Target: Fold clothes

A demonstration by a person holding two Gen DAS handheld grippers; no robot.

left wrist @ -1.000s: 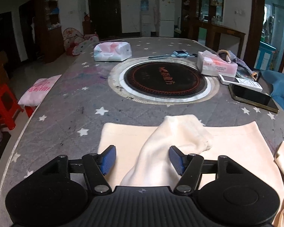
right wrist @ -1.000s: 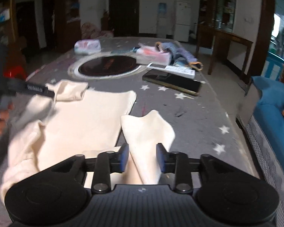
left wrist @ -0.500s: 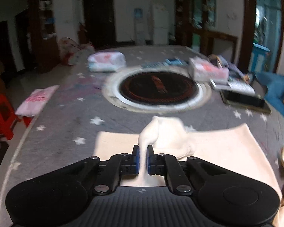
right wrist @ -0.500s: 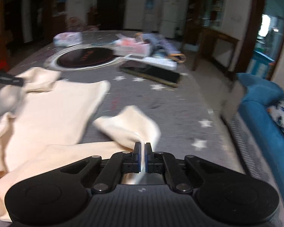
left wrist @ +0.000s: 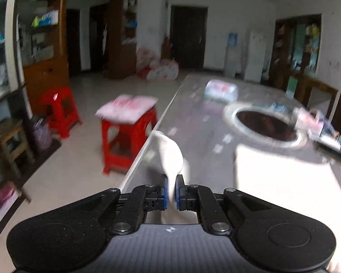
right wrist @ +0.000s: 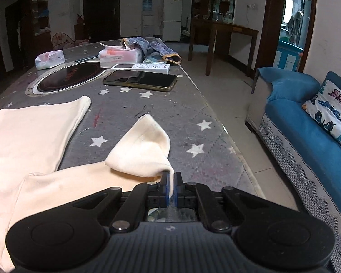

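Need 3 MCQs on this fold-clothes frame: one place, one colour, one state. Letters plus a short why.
1. Where does the phone lie?
A. on the sofa
B. on the table between the white remote and the cream garment
C. on a stool

2. What colour is the sofa?
A. blue
B. red
C. grey

3. What state is the right claw in?
A. wide open
B. shut on nothing
C. shut on a cream sleeve

Key: B, the phone lies just nearer than the remote, beyond the garment's edge; A, the upholstery is blue; C, cream cloth runs between the shut blue pads.
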